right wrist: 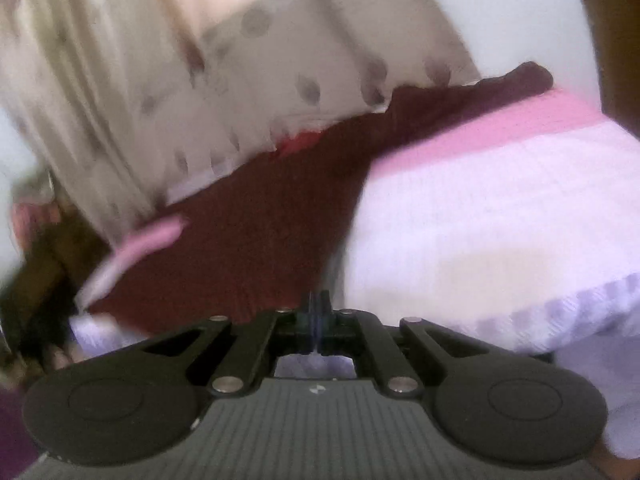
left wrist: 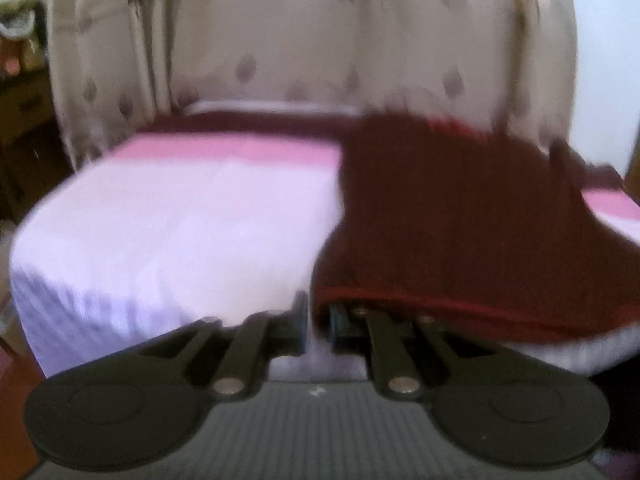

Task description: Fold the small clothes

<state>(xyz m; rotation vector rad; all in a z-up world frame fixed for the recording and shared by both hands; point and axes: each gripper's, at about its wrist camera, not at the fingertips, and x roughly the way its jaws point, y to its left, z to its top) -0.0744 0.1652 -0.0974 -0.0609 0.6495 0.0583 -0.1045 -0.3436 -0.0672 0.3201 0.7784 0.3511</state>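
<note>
The left tool (left wrist: pixel 318 322) grips the hem of a dark maroon knitted garment (left wrist: pixel 460 220) over the pale lilac bed (left wrist: pixel 160 220); the right tool (right wrist: pixel 318 320) is closed, apparently pinching it too.

Both of my views are smeared by motion, so I cannot read any fine texture. In the left wrist view the dark maroon knitted garment (left wrist: pixel 460 232) covers the right finger of my left gripper (left wrist: pixel 319 322), and its far part runs out of the right edge. The patterned cream curtain (left wrist: pixel 320 40) shows only soft spots. In the right wrist view I cannot tell if cloth is between the tips of my right gripper (right wrist: pixel 318 330). The brown blurred shape (right wrist: pixel 44 264) at left I cannot identify.
</note>
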